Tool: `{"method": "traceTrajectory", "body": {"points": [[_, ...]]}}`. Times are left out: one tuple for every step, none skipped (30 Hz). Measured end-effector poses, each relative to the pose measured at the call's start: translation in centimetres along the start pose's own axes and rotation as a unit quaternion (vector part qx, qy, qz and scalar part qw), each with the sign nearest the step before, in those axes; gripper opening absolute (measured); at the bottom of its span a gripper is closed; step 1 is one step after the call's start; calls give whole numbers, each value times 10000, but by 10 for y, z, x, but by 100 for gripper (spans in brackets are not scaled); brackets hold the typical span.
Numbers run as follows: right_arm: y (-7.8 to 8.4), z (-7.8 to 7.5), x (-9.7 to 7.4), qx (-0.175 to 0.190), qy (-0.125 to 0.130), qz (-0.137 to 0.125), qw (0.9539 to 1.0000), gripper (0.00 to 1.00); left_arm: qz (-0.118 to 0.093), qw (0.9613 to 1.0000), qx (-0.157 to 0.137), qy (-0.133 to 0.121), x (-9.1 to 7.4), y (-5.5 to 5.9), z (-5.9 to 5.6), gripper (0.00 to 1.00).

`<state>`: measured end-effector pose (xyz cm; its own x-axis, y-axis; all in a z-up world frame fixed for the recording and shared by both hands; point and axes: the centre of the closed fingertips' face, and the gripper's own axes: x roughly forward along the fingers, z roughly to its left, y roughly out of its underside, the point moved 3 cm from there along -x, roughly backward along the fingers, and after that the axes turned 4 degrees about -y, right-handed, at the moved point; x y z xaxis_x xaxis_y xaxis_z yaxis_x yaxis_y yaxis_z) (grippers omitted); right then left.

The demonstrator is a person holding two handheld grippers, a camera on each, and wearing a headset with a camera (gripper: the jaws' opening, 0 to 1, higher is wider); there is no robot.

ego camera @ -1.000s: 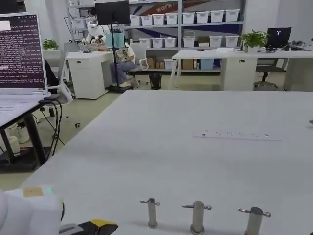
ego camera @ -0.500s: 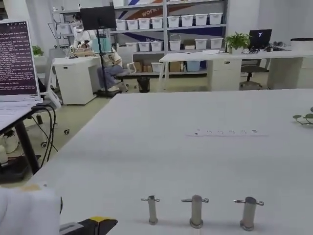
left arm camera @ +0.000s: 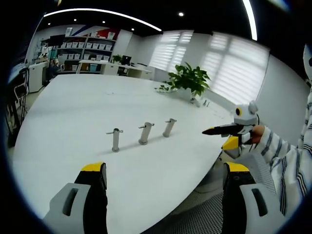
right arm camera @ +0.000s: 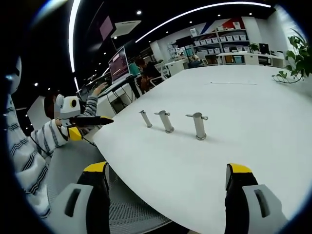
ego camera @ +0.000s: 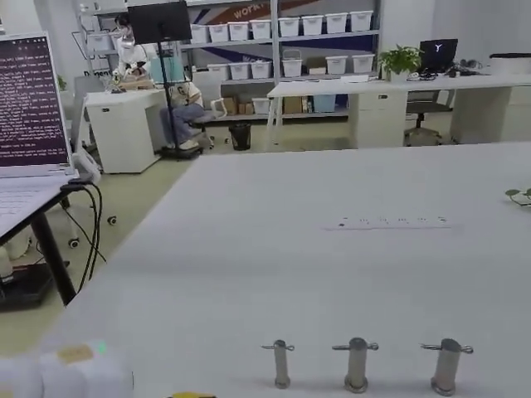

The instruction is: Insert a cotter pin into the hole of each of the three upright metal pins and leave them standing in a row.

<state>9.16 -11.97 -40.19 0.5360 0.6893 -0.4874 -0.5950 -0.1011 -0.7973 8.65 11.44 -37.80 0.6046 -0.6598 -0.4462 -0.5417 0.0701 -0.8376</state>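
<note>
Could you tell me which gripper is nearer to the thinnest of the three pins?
Left. The thinnest pin is the row's closest to the left gripper, ahead of its jaws; for the right gripper it stands at the row's far end.

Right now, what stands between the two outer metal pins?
A third upright pin, cotter pin through its top, as the head view shows.

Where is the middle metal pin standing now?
In the head view the middle metal pin stands upright near the front edge of the table, between the left pin and the right pin.
</note>
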Motion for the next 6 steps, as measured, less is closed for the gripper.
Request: {"method": "traceTrajectory", "body": {"points": [[1, 1, -1, 25, 7, 4, 10000, 98, 13, 10000, -5, 0, -1, 0, -1, 99], [1, 1, -1, 61, 14, 3, 10000, 98, 15, 10000, -31, -6, -2, 0, -2, 99], [2, 2, -2, 127, 40, -5, 9999, 98, 14, 10000, -63, -15, -3, 0, -3, 99], [3, 2, -2, 170, 60, 11, 9998, 98, 9, 9999, -107, -24, -4, -1, -4, 99], [4, 3, -3, 188, 71, 47, 9998, 98, 11, 9999, -141, -34, -4, -1, -4, 99], [6, 4, -3, 190, 78, 117, 9997, 98, 13, 9998, -169, -47, -5, -1, -5, 98]]}}
